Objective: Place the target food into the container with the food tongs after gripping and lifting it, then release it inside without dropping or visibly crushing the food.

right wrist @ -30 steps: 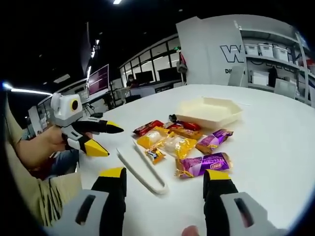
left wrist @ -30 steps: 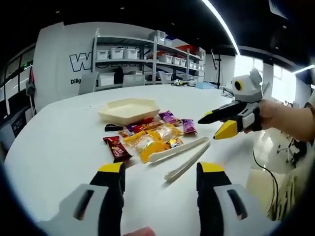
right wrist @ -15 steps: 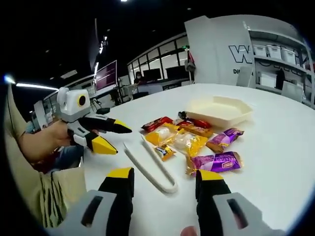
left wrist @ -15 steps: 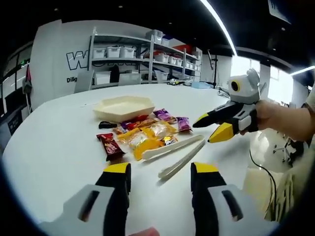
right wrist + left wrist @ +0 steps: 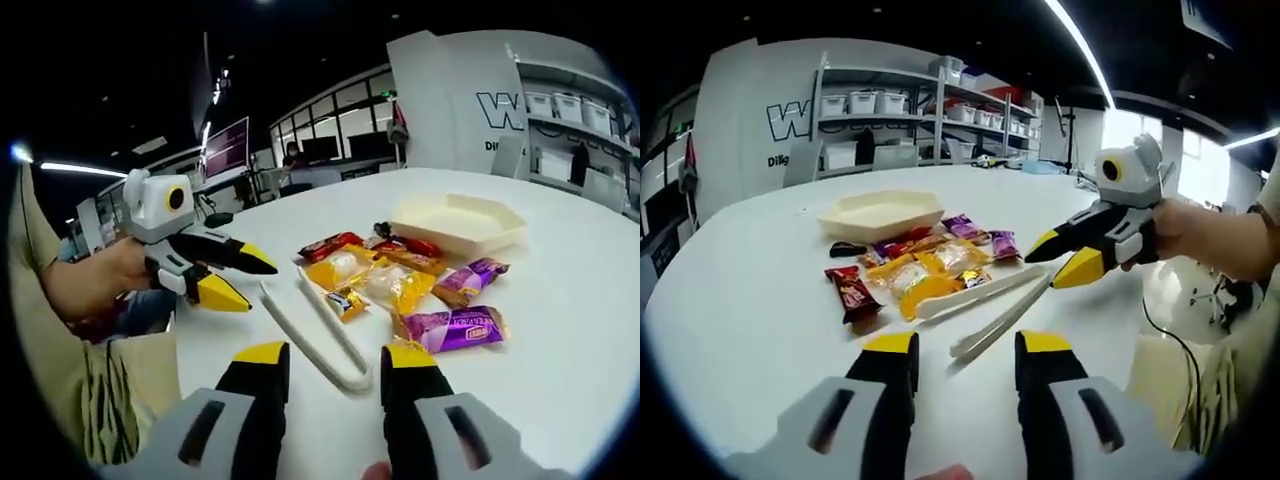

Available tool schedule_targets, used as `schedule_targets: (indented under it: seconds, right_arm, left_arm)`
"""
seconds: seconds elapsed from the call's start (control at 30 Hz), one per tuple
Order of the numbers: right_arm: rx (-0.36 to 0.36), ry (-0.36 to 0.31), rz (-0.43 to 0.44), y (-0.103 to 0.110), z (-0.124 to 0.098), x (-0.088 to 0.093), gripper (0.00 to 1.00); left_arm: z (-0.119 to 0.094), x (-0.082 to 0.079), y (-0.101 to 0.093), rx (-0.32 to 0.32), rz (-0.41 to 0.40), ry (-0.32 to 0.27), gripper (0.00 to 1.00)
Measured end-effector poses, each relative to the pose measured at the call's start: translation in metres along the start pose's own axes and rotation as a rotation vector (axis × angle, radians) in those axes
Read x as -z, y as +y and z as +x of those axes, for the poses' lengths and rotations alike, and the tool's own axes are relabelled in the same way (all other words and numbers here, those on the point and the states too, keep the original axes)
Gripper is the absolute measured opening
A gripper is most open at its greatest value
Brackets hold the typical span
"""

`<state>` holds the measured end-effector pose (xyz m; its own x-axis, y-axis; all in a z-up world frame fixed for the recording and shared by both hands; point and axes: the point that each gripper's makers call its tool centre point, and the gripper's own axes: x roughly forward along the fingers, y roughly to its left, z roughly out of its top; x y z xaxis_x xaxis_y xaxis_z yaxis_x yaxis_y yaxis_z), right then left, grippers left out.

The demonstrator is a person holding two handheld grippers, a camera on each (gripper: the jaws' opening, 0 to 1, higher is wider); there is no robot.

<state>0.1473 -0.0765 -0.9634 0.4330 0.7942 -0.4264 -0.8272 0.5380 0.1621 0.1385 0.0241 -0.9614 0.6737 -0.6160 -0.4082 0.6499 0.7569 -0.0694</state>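
Note:
White food tongs (image 5: 985,310) (image 5: 320,335) lie flat on the white table (image 5: 750,300), just ahead of both grippers. Beyond them is a pile of wrapped snacks (image 5: 925,270) (image 5: 375,280) in yellow, red and purple wrappers. A shallow cream container (image 5: 880,213) (image 5: 460,222) stands behind the pile with nothing in it. My left gripper (image 5: 967,345) (image 5: 252,283) is open, its jaws framing the near end of the tongs. My right gripper (image 5: 333,355) (image 5: 1050,265) is open too, hovering above the tongs' far end, held by a hand (image 5: 1200,235).
A red wrapper (image 5: 850,290) lies apart at the pile's left edge, and a purple one (image 5: 455,328) lies nearest my right gripper. Shelving with white bins (image 5: 890,120) stands behind the table. The table's edge (image 5: 1140,330) drops off on the right.
The jaws of both grippers have narrowed a little while staying open. Both views have eased closer to the tongs. The food and tongs lie where they were.

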Motion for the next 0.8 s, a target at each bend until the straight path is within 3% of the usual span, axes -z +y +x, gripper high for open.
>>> schedule_targets:
  seconds: [0.8]
  right_arm:
    - [-0.027, 0.015, -0.011, 0.006, -0.002, 0.003, 0.25]
  left_arm:
    - [0.001, 0.007, -0.013, 0.042, -0.018, 0.020, 0.30]
